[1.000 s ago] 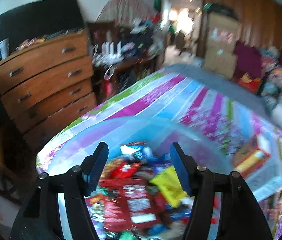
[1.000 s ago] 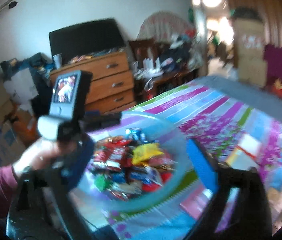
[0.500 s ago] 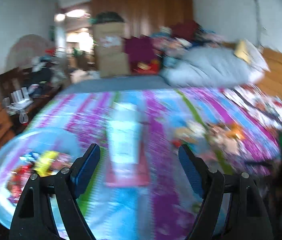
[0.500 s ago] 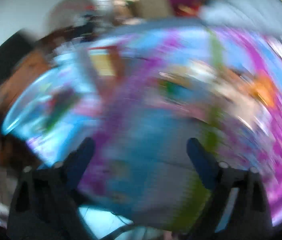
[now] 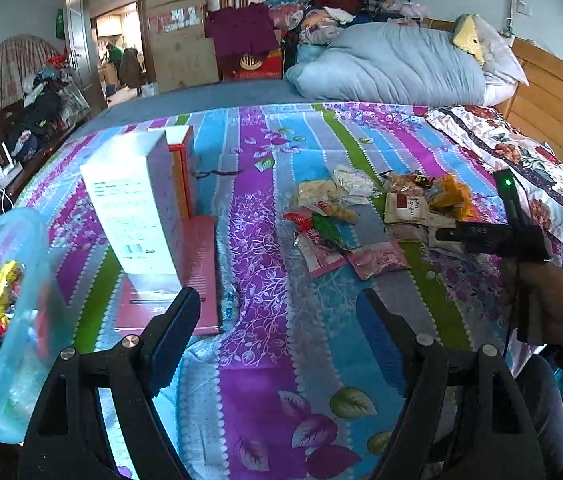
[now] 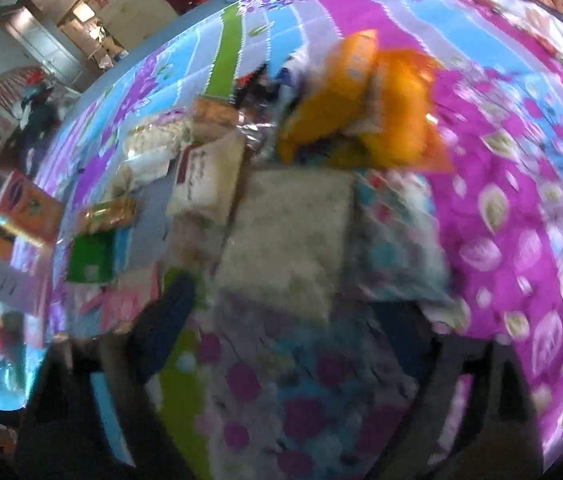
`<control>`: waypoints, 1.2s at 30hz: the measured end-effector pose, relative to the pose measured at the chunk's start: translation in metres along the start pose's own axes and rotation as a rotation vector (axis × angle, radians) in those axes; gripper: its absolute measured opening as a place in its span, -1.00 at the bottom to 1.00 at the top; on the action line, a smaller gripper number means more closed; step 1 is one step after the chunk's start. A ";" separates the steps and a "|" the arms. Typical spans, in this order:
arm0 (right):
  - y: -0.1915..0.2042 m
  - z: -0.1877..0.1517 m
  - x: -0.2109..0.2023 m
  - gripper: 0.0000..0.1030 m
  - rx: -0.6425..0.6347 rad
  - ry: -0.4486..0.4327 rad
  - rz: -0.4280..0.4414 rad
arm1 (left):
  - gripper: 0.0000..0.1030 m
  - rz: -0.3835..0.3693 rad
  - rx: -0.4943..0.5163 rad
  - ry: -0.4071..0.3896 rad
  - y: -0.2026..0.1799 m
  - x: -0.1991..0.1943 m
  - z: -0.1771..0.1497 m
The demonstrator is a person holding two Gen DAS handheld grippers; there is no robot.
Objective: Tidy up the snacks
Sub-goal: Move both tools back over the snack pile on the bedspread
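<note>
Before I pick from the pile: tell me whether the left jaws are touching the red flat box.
Apart. In the left wrist view the left gripper hangs open above the striped sheet, and the red flat box lies beyond its left fingertip with nothing between the jaws.

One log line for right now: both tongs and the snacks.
left tongs: open, empty | right tongs: open, over loose snack packets on bedspread | bowl: holds snacks

Your right gripper hung blurred, fingers spread, over a pale grey-speckled snack packet on the striped purple floral bedspread, with crumpled orange wrappers just beyond it.
</note>
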State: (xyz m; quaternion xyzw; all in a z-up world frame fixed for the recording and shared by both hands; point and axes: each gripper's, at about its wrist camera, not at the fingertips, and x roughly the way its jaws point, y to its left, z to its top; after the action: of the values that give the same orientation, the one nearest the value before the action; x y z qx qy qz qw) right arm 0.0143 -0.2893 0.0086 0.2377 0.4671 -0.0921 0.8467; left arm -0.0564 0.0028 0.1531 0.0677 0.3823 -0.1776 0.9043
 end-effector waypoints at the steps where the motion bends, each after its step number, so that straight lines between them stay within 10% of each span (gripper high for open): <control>1: 0.000 0.002 0.007 0.86 -0.024 0.002 -0.020 | 0.58 0.000 -0.008 0.007 0.001 0.004 0.000; 5: 0.002 -0.005 0.011 0.36 -0.097 -0.050 -0.090 | 0.58 -0.004 -0.030 0.016 -0.002 0.014 0.002; 8: -0.016 -0.016 -0.006 -0.24 -0.057 -0.062 0.001 | 0.58 -0.009 -0.010 0.011 -0.007 0.015 0.001; 15: -0.016 -0.070 -0.047 -0.87 -0.131 0.019 0.248 | 0.58 -0.033 -0.015 0.067 -0.012 0.038 -0.008; 21: 0.001 -0.101 -0.062 -0.77 -0.289 0.085 0.197 | 0.58 -0.032 -0.009 0.104 -0.019 0.051 -0.017; 27: 0.005 -0.050 -0.061 0.94 -0.401 -0.028 0.134 | 0.58 -0.058 0.001 0.133 -0.026 0.062 -0.019; 36: 0.033 -0.018 0.011 0.96 -0.703 0.234 0.081 | 0.58 -0.117 -0.018 0.186 -0.026 0.082 -0.019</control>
State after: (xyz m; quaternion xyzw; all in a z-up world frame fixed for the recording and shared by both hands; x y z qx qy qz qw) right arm 0.0198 -0.2508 0.0017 -0.0400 0.5542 0.1354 0.8203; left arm -0.0258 -0.0389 0.0819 0.0535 0.4695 -0.2194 0.8536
